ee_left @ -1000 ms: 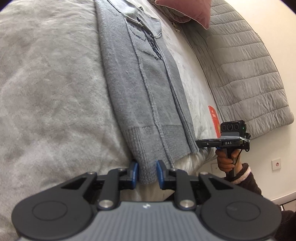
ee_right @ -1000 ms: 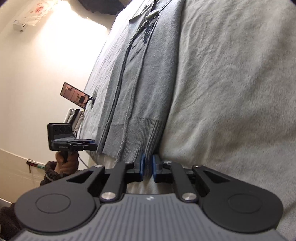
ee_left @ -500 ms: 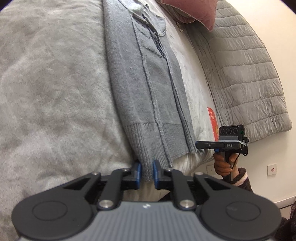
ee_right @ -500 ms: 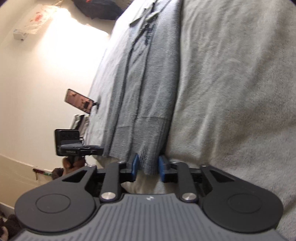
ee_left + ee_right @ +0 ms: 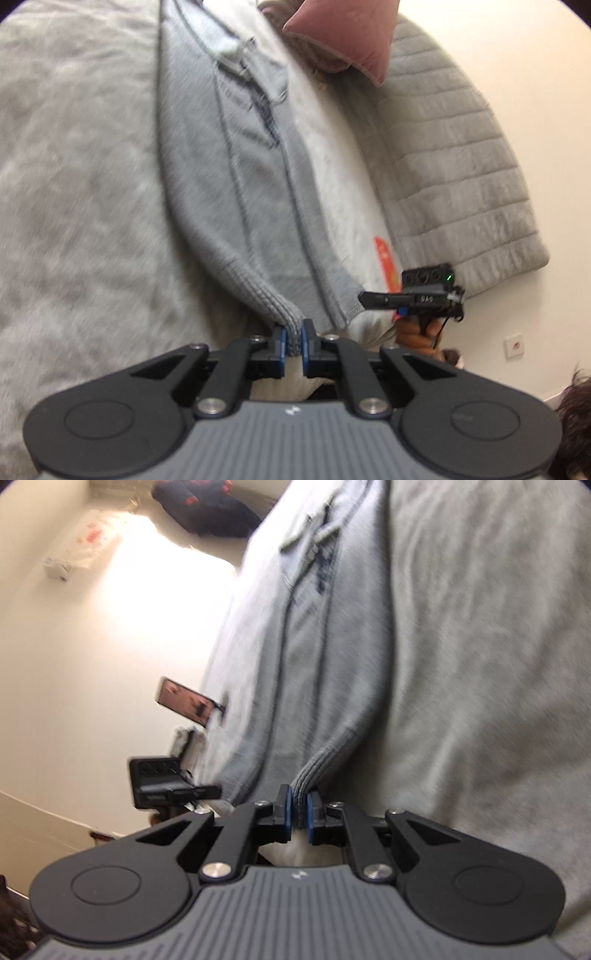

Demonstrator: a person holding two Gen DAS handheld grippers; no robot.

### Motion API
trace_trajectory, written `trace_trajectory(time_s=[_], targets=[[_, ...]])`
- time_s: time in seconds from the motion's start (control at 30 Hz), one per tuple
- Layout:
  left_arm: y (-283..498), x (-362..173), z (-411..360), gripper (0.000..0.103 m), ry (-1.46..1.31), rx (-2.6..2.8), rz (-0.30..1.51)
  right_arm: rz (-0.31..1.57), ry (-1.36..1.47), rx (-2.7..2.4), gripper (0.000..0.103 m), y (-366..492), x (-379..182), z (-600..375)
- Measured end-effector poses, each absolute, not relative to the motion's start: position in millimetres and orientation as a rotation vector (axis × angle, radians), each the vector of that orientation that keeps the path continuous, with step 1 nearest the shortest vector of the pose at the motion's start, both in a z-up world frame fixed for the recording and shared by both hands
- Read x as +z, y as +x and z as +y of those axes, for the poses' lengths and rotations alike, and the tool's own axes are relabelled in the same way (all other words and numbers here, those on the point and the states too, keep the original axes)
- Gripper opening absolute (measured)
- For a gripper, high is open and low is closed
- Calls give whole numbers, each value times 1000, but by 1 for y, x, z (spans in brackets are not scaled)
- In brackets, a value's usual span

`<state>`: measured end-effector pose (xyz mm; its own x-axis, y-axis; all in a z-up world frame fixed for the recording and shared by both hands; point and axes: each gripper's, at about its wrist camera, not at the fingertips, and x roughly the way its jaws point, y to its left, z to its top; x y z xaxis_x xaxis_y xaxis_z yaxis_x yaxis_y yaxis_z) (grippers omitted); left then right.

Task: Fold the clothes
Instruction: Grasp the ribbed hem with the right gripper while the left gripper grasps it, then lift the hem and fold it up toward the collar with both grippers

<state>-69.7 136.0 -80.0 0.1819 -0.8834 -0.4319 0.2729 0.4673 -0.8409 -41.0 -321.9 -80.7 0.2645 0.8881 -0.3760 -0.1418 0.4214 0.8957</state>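
I've pinched both corners of the grey knitted sweater's (image 5: 229, 177) ribbed hem, left gripper (image 5: 291, 341) and right gripper (image 5: 297, 812) clamped tight, ready to lift and fold.

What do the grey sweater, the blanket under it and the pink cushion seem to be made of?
Grey sweater: knitted yarn, likely wool or acrylic; its hem shows ribbing.
Blanket: plush fleece, judging by its soft, fuzzy, matte nap.
Pink cushion: possibly velvet, smooth with a faint sheen; too blurred for certainty.

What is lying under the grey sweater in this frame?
The grey sweater lies on a fuzzy light grey blanket that shows on both sides of it. Its ribbed hem is raised by both grippers. Whatever lies beneath the blanket is covered.
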Motion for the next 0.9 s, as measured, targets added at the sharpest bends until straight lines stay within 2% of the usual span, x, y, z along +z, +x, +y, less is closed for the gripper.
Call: trace_trajectory(time_s=[0.3,0.63,0.73,0.83,0.9], targets=[[-47,-76,147,8,-828,-809,954,980,958,758,10,-13,-80,-326],[-13,-88,148,10,-861,-600,940,1006,1083,608,11,23,-108,-330],[-10,-85,153,18,-847,-600,920,988,1084,614,16,24,-106,-335],[-11,-77,158,24,-804,-598,880,936,1048,620,27,20,-95,-342],[-12,-72,160,38,-760,-584,855,899,1037,613,35,18,-91,-345]])
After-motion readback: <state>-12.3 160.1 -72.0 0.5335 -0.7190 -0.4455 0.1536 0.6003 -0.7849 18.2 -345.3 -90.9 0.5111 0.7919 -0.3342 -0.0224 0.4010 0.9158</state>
